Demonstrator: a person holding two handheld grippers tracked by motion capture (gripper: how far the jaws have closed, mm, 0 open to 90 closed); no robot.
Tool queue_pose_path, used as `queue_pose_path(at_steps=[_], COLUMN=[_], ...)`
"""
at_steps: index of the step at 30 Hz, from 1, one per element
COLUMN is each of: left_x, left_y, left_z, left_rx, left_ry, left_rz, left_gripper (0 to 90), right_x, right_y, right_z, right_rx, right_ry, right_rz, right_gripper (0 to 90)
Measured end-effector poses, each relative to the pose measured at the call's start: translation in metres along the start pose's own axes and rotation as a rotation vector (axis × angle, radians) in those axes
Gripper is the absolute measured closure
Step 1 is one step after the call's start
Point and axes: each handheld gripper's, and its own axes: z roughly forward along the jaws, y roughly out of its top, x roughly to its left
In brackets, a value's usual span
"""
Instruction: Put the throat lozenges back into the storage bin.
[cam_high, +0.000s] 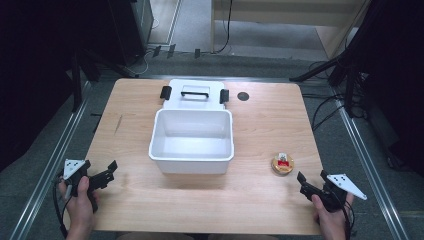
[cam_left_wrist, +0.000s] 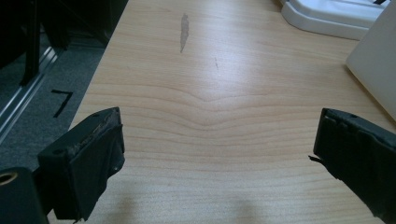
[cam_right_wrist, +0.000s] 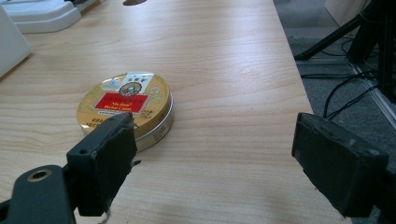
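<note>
Gold round tin (cam_right_wrist: 126, 108) with red label sat flat on wood table (cam_high: 260, 150), near right edge, well apart from white bin (cam_high: 192, 141). Looked light, stiff, slick metal, low profile, so probably best pinched across rim, sides only. Right gripper (cam_right_wrist: 224, 158) hovered just short of tin, jaws spread wide, nothing held, tin off toward one jaw rather than centred. Left gripper (cam_left_wrist: 215, 163) parked over bare wood, jaws wide apart, empty. Bin lid (cam_high: 194, 94) lay behind bin.

Soft overhead light brightens the table (cam_high: 250, 200); glare streaks its centre in the left gripper view, surroundings stay dark, and near jaws blur slightly.
</note>
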Motion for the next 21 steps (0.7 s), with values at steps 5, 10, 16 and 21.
queue_pose_path(at_steps=[5,10,16,21], left_x=[-0.0006,-0.0012,0.0003,-0.0005], left_y=[-0.0002,-0.0014,-0.0016,-0.0020], left_z=[-0.0005,-0.0023,-0.0029,-0.0037], left_rx=[-0.002,-0.010,-0.017,-0.028], left_ry=[0.004,-0.009,-0.014,-0.008], left_rz=[0.005,0.000,-0.005,-0.008], left_gripper=[2.5,2.5,2.5,2.5], right_x=[-0.0001,0.0022,0.0048,0.0073], right_y=[-0.0003,-0.0007,-0.0006,-0.0006], right_z=[-0.0005,-0.0016,-0.0004,0.0005], right_rx=[-0.012,-0.018,-0.013,0.007], right_ry=[0.010,0.019,0.004,-0.012], right_rz=[-0.009,-0.027,-0.047,-0.083], right_gripper=[14.0,14.8,14.3,14.2])
